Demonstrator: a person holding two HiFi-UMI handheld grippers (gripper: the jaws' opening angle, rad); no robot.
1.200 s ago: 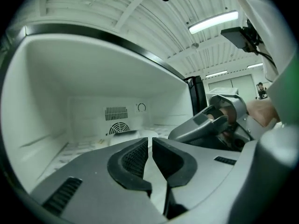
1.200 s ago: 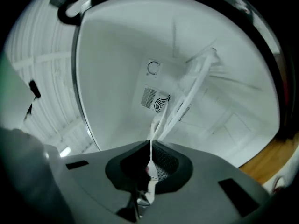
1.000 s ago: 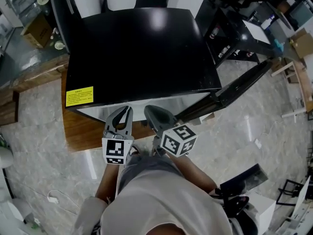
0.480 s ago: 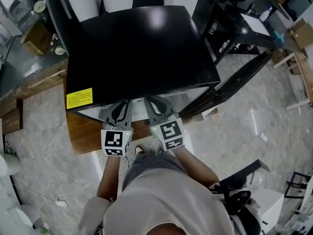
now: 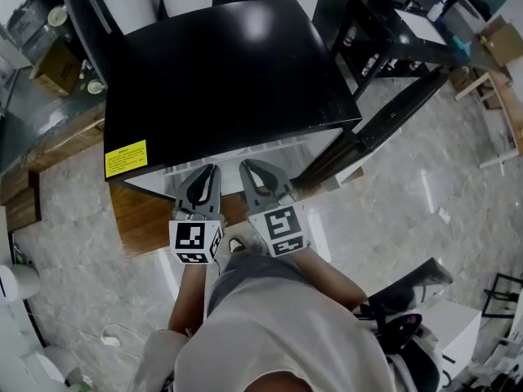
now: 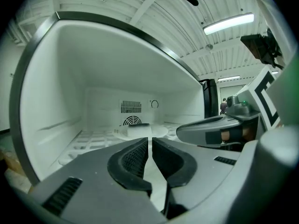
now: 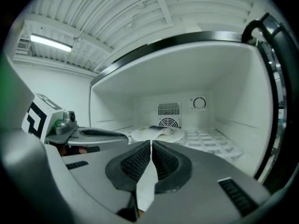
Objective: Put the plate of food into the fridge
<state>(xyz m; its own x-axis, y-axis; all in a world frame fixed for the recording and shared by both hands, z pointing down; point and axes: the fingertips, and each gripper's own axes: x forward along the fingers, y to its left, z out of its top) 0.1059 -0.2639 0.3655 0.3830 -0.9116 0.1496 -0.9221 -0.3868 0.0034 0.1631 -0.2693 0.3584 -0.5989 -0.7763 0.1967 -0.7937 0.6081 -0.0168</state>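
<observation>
Floor point(image 5: 392, 219) of pale marbled stone fills the near and right parts of the head view, and on it, on a low wooden platform point(image 5: 143, 219), stands the fridge point(image 5: 221, 80) with its glossy black top. The fridge door point(image 5: 392, 125) is swung open to the right, so the white inside faces the person point(image 5: 278, 333) standing at the near edge. 2 grippers point side by side into the opening. The left gripper point(image 5: 206, 174) has its jaws all but closed, only a thin slit between the ribbed pads point(image 6: 133, 155), with nothing in it. The right gripper point(image 5: 249, 170) has its jaws drawn together and is empty too. Both gripper views look along the white wire shelf point(image 7: 210, 141) to the far wall, where a round fan grille point(image 7: 169, 122) sits below a slotted vent and a dial point(image 7: 199, 103) is set to the right. The plate point(image 7: 156, 134) rests on that shelf toward the far end, just in front of the grille and well apart from both grippers, with a pale, grey-topped piece of food point(image 7: 161, 130) lying on it. On the near left corner of the fridge top is 1 small yellow label point(image 5: 125, 158).
</observation>
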